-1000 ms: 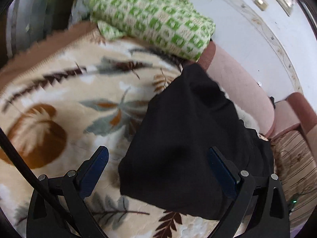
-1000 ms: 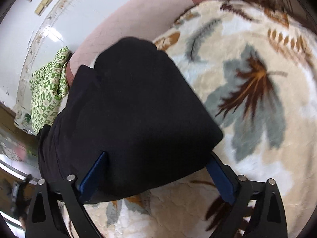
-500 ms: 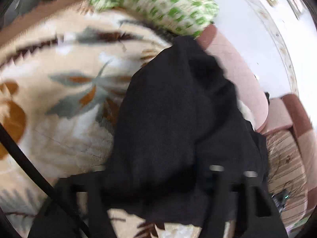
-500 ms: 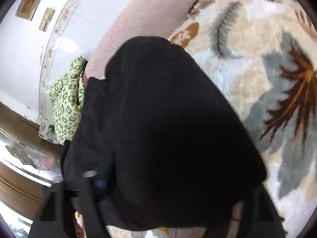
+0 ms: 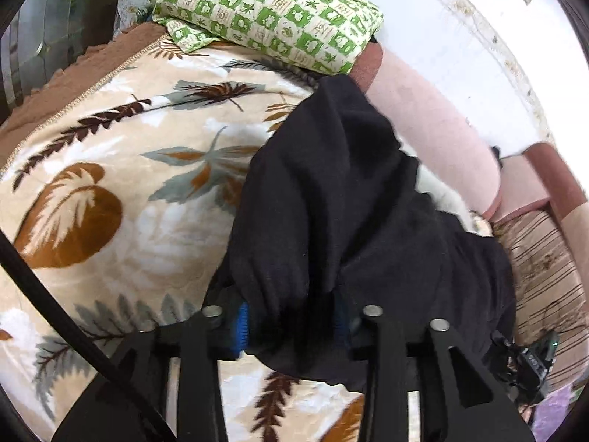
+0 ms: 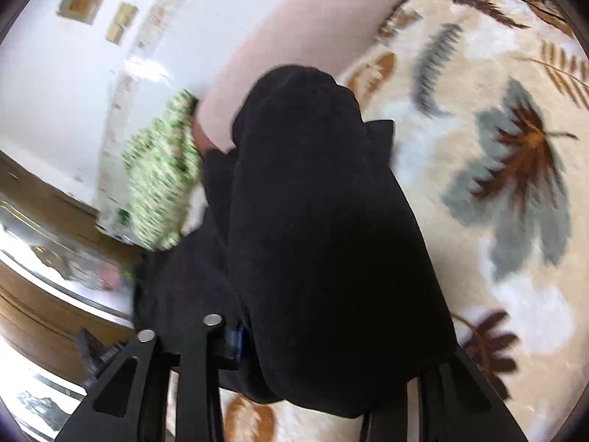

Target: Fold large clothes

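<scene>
A black garment (image 5: 349, 213) lies bunched on a cream blanket with a leaf print (image 5: 110, 199). My left gripper (image 5: 291, 322) is shut on the garment's near edge, which is pinched between the blue pads (image 5: 241, 326) and lifted a little. In the right wrist view the same garment (image 6: 316, 228) fills the middle. My right gripper (image 6: 316, 346) is shut on its near edge; only the left blue pad (image 6: 235, 335) shows, the cloth hides the right finger.
A green-and-white checked pillow (image 5: 272, 11) lies at the blanket's far end, also in the right wrist view (image 6: 162, 176). A pink sofa back (image 5: 434, 129) and white wall run behind. A striped cushion (image 5: 545, 276) is at the right.
Both grippers were open beside the garment's near edge. They moved forward and closed on it, and the cloth is now bunched and raised between the fingers.
</scene>
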A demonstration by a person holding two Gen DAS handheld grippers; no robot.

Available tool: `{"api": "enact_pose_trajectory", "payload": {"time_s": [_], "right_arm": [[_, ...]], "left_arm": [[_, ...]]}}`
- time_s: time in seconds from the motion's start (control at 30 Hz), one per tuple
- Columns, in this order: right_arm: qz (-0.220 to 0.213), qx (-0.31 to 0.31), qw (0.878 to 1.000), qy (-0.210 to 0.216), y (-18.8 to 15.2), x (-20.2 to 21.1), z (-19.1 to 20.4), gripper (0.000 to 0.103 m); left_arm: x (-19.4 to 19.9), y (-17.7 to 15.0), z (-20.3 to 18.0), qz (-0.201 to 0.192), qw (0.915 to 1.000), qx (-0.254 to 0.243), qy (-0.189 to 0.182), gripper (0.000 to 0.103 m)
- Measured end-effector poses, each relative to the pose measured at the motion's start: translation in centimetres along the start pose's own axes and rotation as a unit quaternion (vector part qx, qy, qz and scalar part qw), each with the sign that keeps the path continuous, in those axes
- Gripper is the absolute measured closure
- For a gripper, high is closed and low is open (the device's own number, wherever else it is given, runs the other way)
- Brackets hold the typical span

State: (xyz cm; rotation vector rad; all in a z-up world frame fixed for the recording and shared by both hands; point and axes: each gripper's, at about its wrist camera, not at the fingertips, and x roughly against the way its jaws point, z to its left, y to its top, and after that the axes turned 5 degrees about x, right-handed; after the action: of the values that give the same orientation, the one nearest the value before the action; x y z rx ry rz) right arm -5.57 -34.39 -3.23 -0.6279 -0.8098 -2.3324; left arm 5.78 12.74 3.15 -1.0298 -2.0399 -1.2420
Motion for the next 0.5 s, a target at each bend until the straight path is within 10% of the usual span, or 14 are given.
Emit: {"api": "enact_pose_trajectory", "payload": {"time_s": [0.17, 0.3, 0.5], "right_arm": [[0.003, -0.022, 1.0, -0.003, -0.1, 1.1, -1.5, 0.042], [-0.031, -0.001, 0.998, -0.06, -0.3, 3.3, -0.3, 0.037], [-0.093, 0.08, 0.976, -0.182, -1.1, 4.4, 3.5, 0.037]], "left_arm": [[2.6, 0.5, 0.7, -0.054, 0.9983, 0.014, 0.014, 0.05], [5.1, 1.1, 0.7, -0.132, 0.9891, 0.006, 0.065, 0.043], [4.6, 1.4, -2.9, -0.143, 0.9843, -0.055, 0.088, 0.041]]}}
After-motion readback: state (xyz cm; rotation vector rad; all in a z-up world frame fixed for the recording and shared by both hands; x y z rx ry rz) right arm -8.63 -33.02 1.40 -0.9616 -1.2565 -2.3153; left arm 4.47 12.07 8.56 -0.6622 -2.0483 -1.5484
